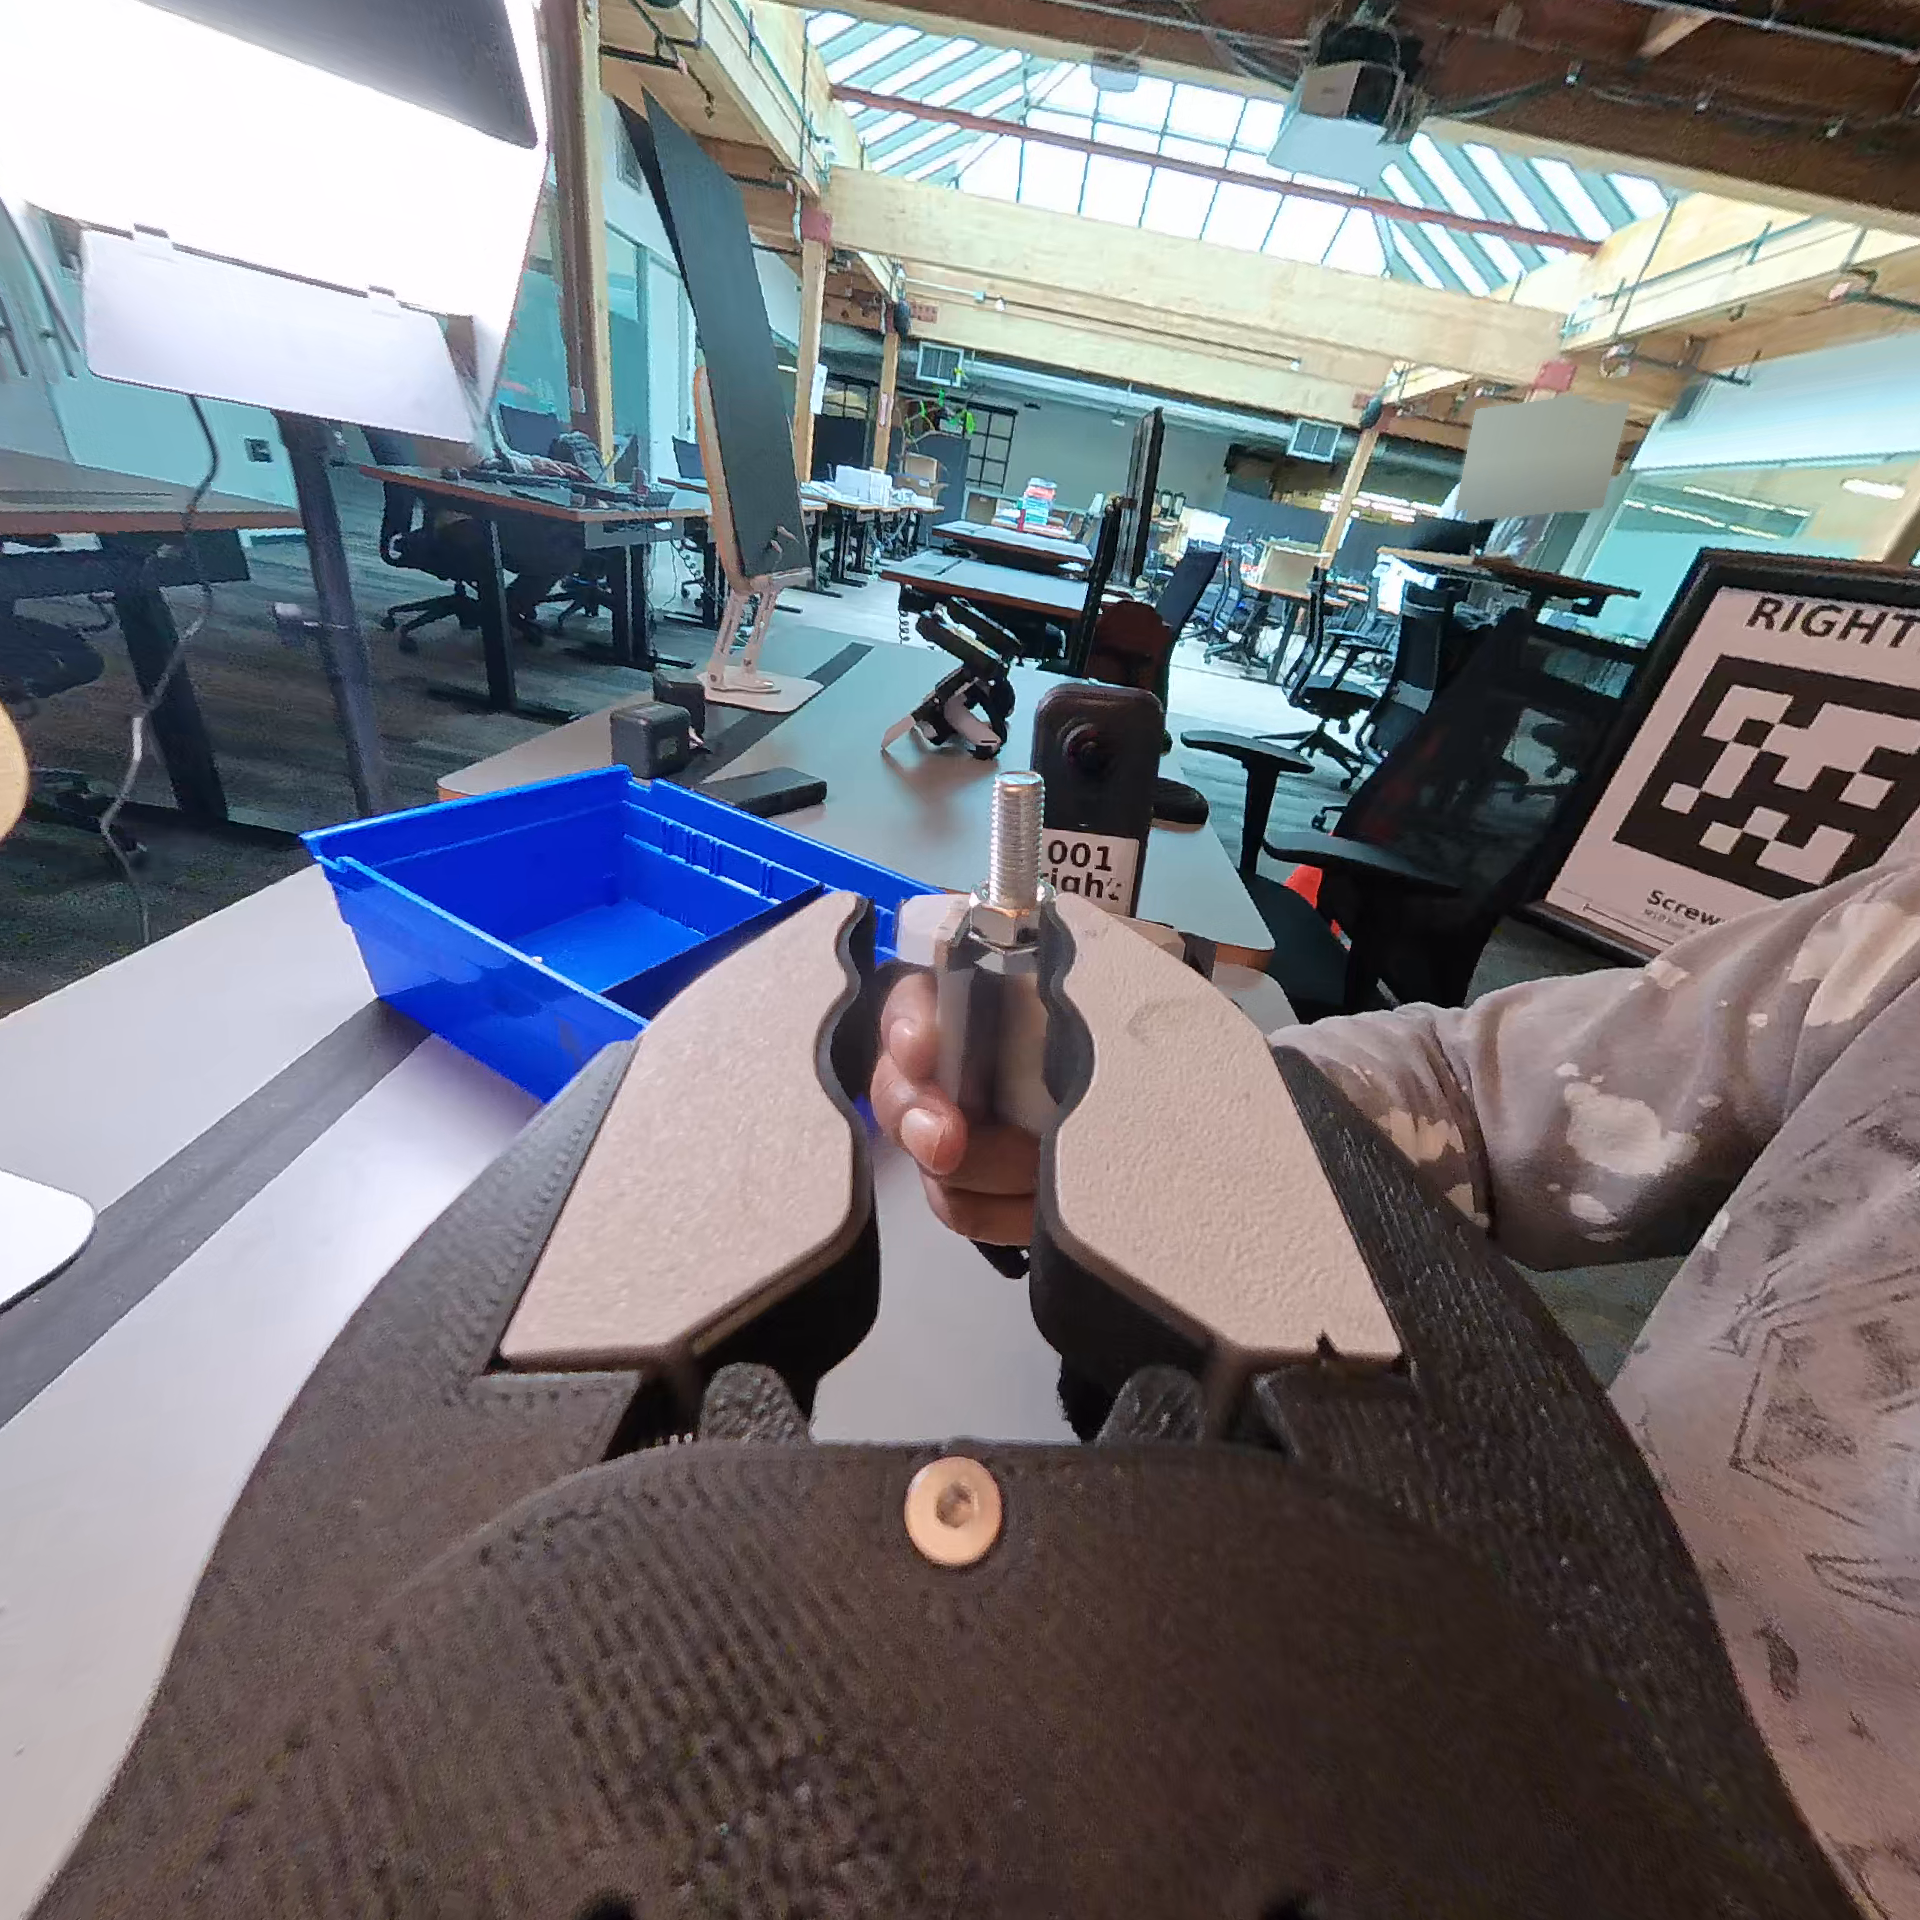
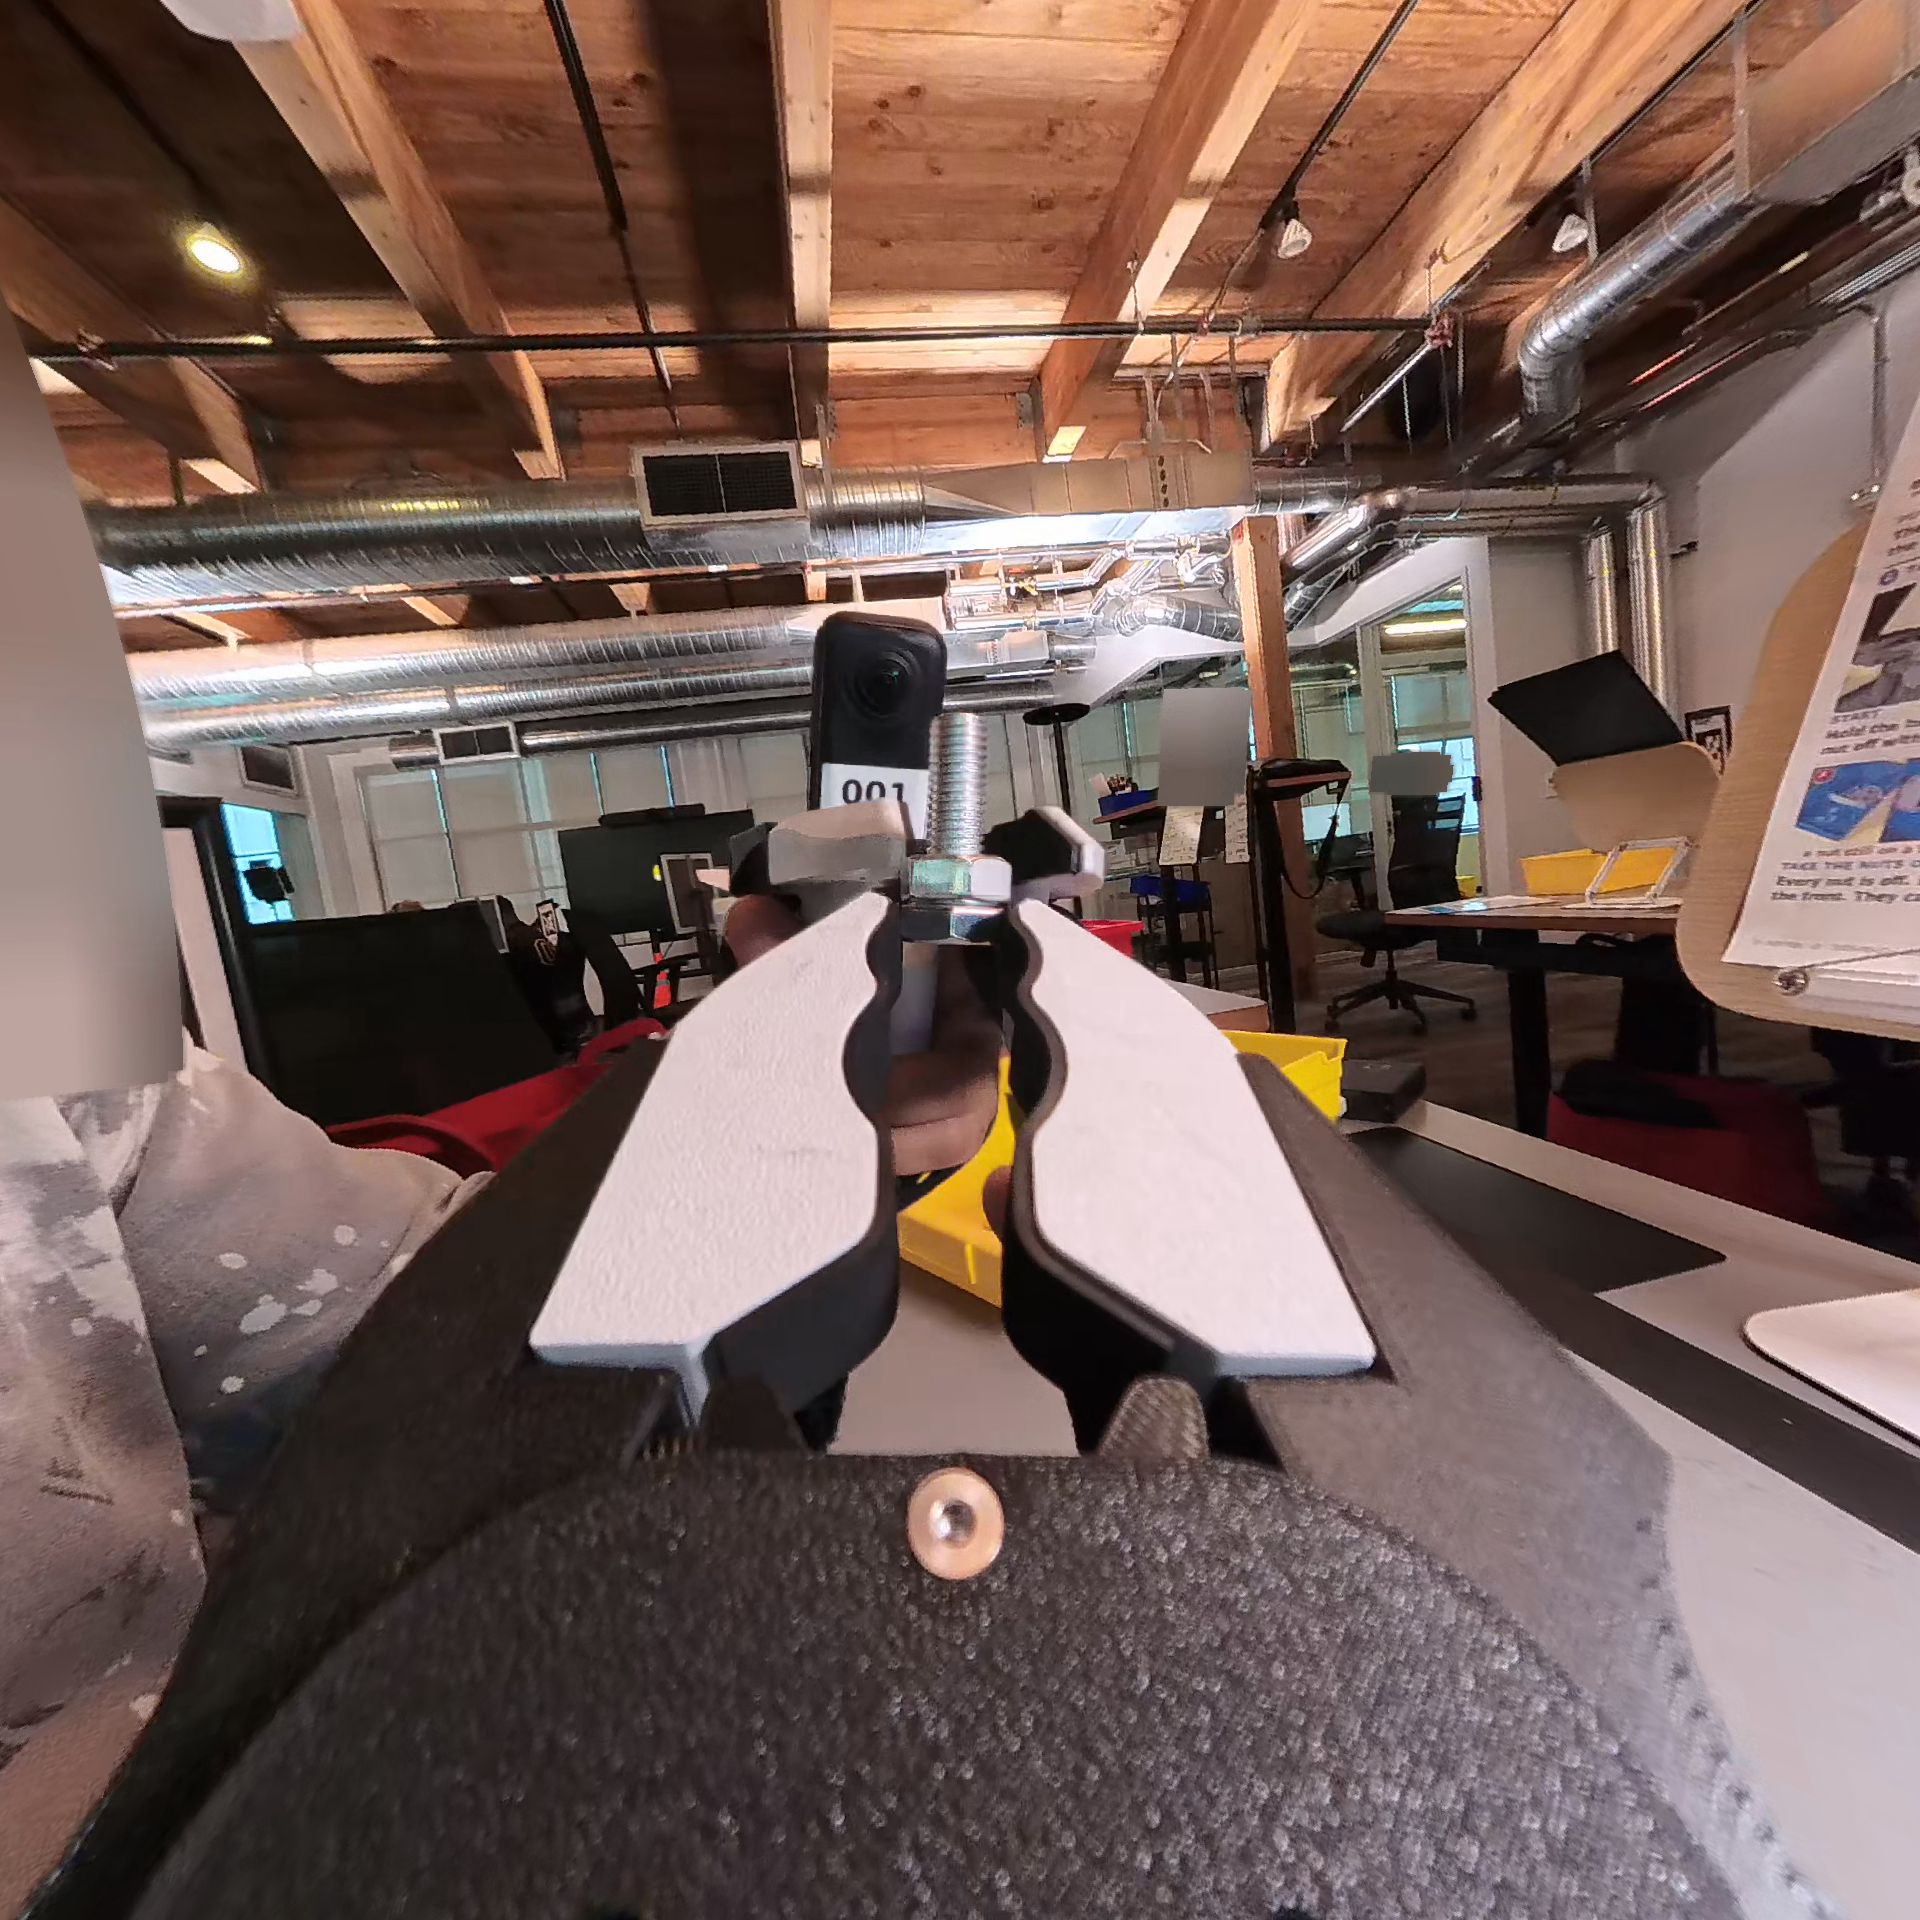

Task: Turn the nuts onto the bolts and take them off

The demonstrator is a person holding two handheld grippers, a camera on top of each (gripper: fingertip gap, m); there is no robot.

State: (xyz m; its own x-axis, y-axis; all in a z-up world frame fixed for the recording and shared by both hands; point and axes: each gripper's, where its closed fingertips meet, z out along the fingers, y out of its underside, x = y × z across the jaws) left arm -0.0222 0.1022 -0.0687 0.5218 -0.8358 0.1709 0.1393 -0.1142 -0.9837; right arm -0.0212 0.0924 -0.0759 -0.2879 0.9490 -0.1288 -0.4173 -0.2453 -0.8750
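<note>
A silver bolt (image 1: 1016,821) stands upright with its threaded end up, held in the air between the two grippers, which face each other. A hex nut (image 1: 1003,920) sits low on the thread, just above the bolt's head. In the right wrist view my right gripper (image 2: 954,920) is shut on the bolt's head, below the nut (image 2: 956,878) and the thread (image 2: 958,774). My left gripper (image 1: 961,920) reaches around the nut. Its jaws stand wider than the nut, with a gap on the left side. The left gripper also shows in the right wrist view (image 2: 940,847).
A blue bin (image 1: 488,935) sits on the grey table (image 1: 156,1091) to the left. A yellow bin (image 2: 951,1236) lies below the right gripper. A framed marker board (image 1: 1766,769) and a grey sleeve (image 1: 1662,1122) are at the right. A paper sign on a wooden stand (image 2: 1808,831) is at the right. Both grippers' tips are close together, under 4 cm apart.
</note>
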